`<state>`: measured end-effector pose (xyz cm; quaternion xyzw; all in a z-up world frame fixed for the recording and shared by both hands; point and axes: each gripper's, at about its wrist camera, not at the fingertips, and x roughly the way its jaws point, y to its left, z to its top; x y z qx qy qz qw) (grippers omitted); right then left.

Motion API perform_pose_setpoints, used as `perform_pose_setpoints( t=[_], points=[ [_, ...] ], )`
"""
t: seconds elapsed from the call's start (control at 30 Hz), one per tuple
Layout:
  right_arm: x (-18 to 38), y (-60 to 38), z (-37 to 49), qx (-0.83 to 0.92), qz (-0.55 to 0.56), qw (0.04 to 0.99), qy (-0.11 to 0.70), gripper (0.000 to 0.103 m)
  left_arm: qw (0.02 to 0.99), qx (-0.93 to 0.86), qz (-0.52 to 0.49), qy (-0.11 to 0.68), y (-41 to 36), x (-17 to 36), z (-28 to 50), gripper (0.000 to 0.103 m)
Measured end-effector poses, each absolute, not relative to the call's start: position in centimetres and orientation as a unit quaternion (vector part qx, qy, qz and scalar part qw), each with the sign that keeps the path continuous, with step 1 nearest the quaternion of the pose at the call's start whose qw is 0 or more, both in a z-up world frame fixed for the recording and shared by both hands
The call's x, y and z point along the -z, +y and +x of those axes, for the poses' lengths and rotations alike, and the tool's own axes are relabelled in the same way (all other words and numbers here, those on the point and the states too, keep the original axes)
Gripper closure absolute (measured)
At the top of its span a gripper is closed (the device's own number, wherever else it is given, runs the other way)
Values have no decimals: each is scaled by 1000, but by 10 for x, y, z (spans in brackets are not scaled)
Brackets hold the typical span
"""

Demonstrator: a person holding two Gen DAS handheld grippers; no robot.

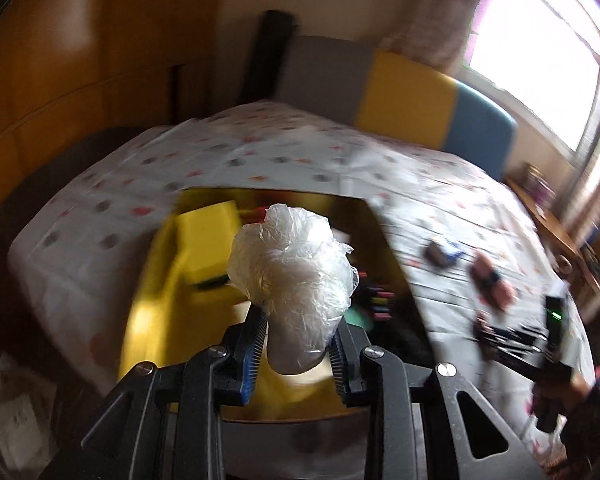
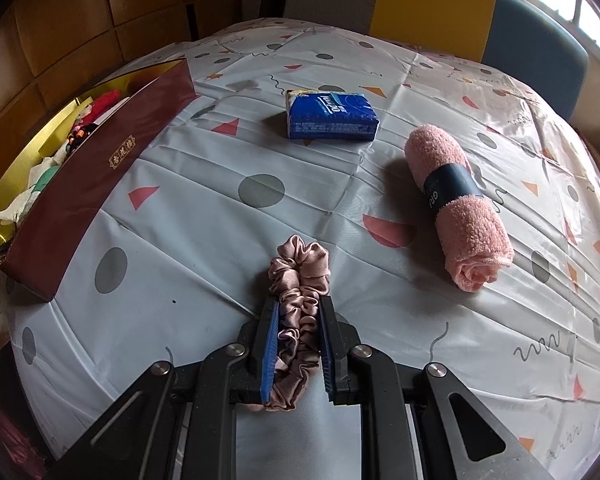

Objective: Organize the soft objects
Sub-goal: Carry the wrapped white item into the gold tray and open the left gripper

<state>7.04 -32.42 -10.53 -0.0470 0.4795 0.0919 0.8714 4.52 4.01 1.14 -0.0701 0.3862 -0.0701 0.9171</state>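
My left gripper (image 1: pixel 296 320) is shut on a crumpled clear plastic bag (image 1: pixel 292 272) and holds it over the open gold-lined box (image 1: pixel 156 280), which holds a yellow sponge (image 1: pixel 208 244) and several small soft items. The view is blurred. My right gripper (image 2: pixel 299 312) is shut on a pink satin scrunchie (image 2: pixel 298 276) low over the tablecloth. In the right wrist view the box (image 2: pixel 80 184) with its dark red wall stands at the left. A blue tissue pack (image 2: pixel 330 114) and a rolled pink towel (image 2: pixel 460 208) lie on the table.
The table wears a white cloth (image 2: pixel 220 216) with grey dots and red triangles. Chairs with grey, yellow and blue backs (image 2: pixel 432 4) stand at the far edge. A window (image 1: pixel 540 48) is at the right. Wooden cabinets (image 2: pixel 100 8) stand at the left.
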Motion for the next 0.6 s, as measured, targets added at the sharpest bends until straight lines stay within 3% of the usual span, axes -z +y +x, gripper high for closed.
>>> perform_pose_setpoints(
  t=[0.2,0.6],
  points=[
    [105,-323,70,-90,-53,871,479,85,902,23,-104,419,84,13,53,74],
    [106,-321,70,-88,-61,872,478,85,880,14,-109,461,83,40,74,74]
  ],
)
